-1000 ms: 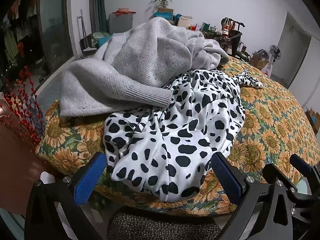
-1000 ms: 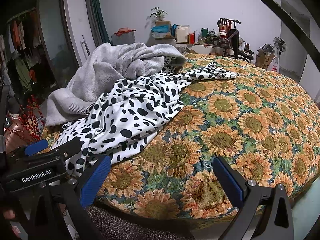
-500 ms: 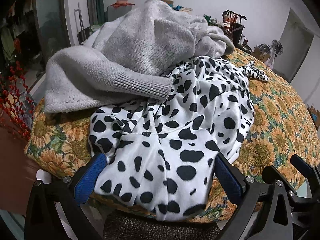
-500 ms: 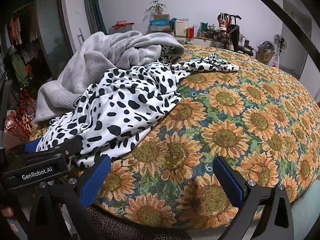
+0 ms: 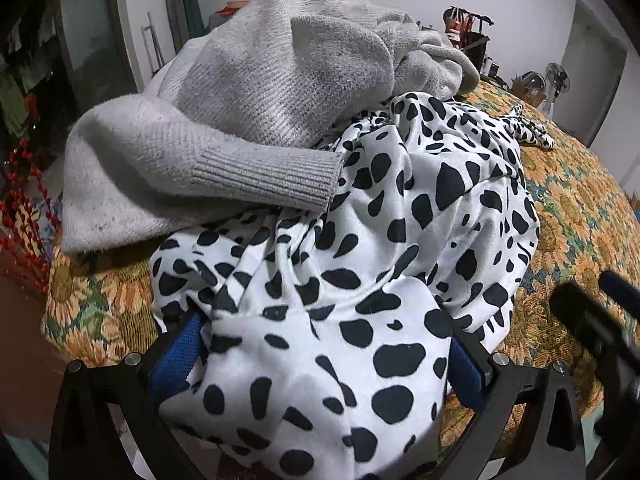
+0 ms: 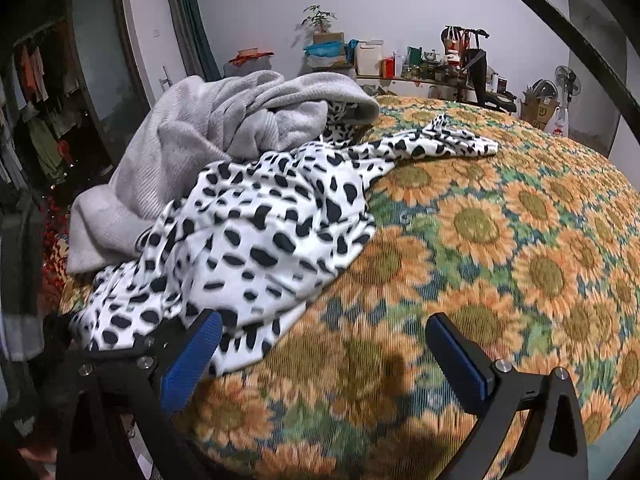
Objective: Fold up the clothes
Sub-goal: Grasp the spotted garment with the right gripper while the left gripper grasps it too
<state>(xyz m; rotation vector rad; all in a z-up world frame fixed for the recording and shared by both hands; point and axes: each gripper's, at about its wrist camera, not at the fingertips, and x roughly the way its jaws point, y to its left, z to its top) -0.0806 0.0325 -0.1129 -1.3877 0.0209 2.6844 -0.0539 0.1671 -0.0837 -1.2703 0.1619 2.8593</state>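
Two garments lie heaped on the sunflower-patterned table (image 6: 500,240): a soft, light white garment with black spots (image 5: 360,280), partly under a grey knit sweater (image 5: 240,120). Its long axis runs from the near edge toward a far sleeve. Left tongs (image 5: 320,356) straddle its near hem, wide; gripping there looks best. Right tongs (image 6: 320,352) gape empty.

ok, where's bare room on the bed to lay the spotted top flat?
The sunflower bedspread lies bare right of the spotted top and ahead of the right claw. The left side is crowded: grey sweater piled on the top, left claw around its hem.
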